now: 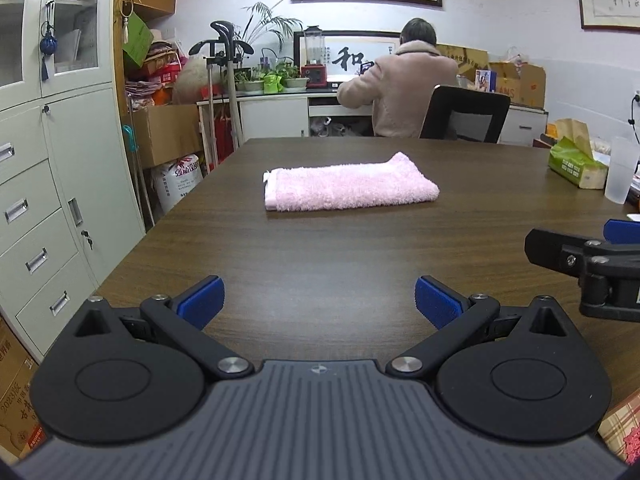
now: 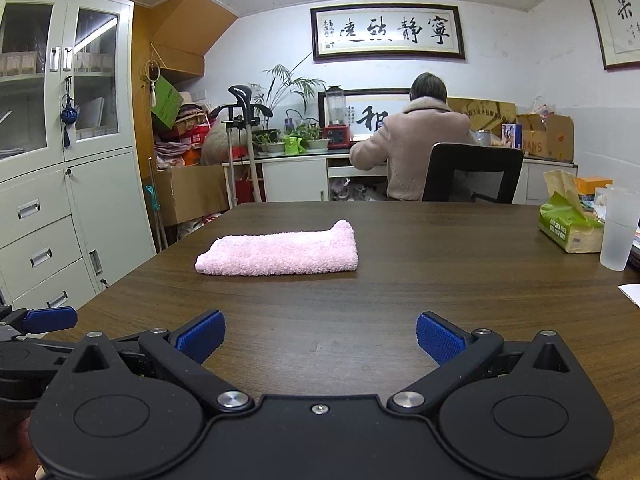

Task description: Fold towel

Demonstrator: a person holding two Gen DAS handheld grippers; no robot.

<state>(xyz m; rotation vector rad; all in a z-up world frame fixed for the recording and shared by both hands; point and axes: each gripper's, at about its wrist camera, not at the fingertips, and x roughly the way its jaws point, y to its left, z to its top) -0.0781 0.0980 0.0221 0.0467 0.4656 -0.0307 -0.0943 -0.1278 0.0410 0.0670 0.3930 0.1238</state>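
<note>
The pink towel (image 1: 349, 182) lies folded on a dark wood table (image 1: 320, 256) in a cluttered office, its long axis running 9 to 3 o'clock. It sits well apart at 12 o'clock from the left gripper (image 1: 319, 302) and toward 11 o'clock from the right gripper (image 2: 320, 338), both spread wide and holding nothing.

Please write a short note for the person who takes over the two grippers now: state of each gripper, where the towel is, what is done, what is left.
Left gripper: open, empty, low over the dark wooden table, short of the towel.
Right gripper: open, empty, beside the left one.
Pink terry towel: lies alone mid-table, touched by neither gripper, already folded into a thick, layered rectangle.
Done: it looks folded at least once.
Left: perhaps one more fold or a tidy of the raised far corner; I cannot tell whether the fold counts as final.
</note>
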